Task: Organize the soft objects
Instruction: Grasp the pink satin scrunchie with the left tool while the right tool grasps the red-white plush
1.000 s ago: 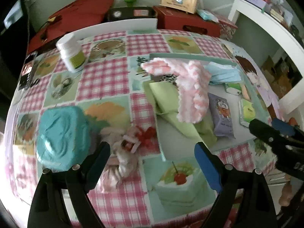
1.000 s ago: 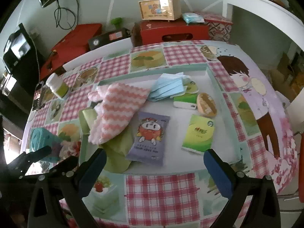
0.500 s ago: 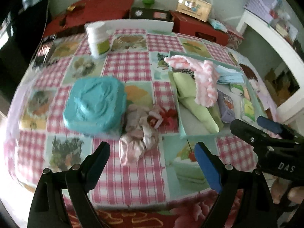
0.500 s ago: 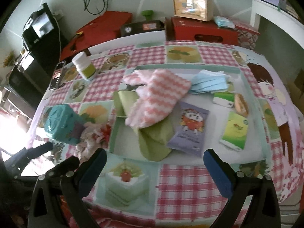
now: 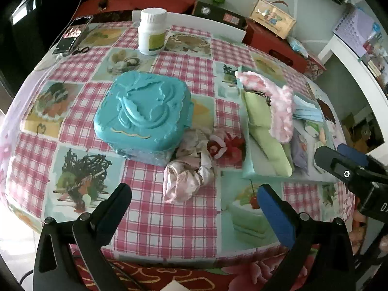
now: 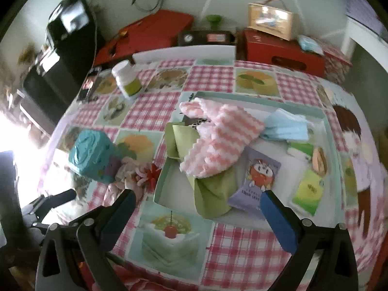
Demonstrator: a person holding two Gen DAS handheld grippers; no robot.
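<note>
1. Crumpled pale-pink satin cloth with a red flower trim (image 5: 191, 167): lying loose on the pink-checked picture tablecloth (image 5: 169, 218), touching the near corner of the square turquoise plastic box with embossed lid (image 5: 143, 111), just left of the shallow mint-green tray (image 6: 160, 189).
2. Left gripper (image 5: 194, 206): jaws opening, nothing between them; hovering above the tablecloth, directly in front of the satin cloth, no contact.
3. Right gripper (image 6: 196, 211): released, wide apart, empty; hanging over the near edge of the tray, above the cake picture printed on the tablecloth.
4. Tray contents, soft items: pink-and-white zigzag fleece cloth (image 6: 218, 140) draped over folded light-green cloth (image 6: 213, 194); both overlapping the left rim of the tray.
5. Tray contents, far side: stack of pale-blue face masks (image 6: 283, 126), just beside the zigzag cloth.
6. Tray contents, right side: purple cartoon-print tissue pack (image 6: 257, 181), partly on the green cloth; yellow-green tissue pack (image 6: 308, 191) beside it, apart; small items near the right rim too blurred to identify.
7. Tablecloth, far left: white plastic bottle with green label (image 5: 152, 34), upright, well apart from the box; dark phone (image 5: 72, 34) flat near the edge.
8. Behind the table: red cases (image 6: 278, 48), tan carry box with handle (image 6: 270, 21) on top of one.
</note>
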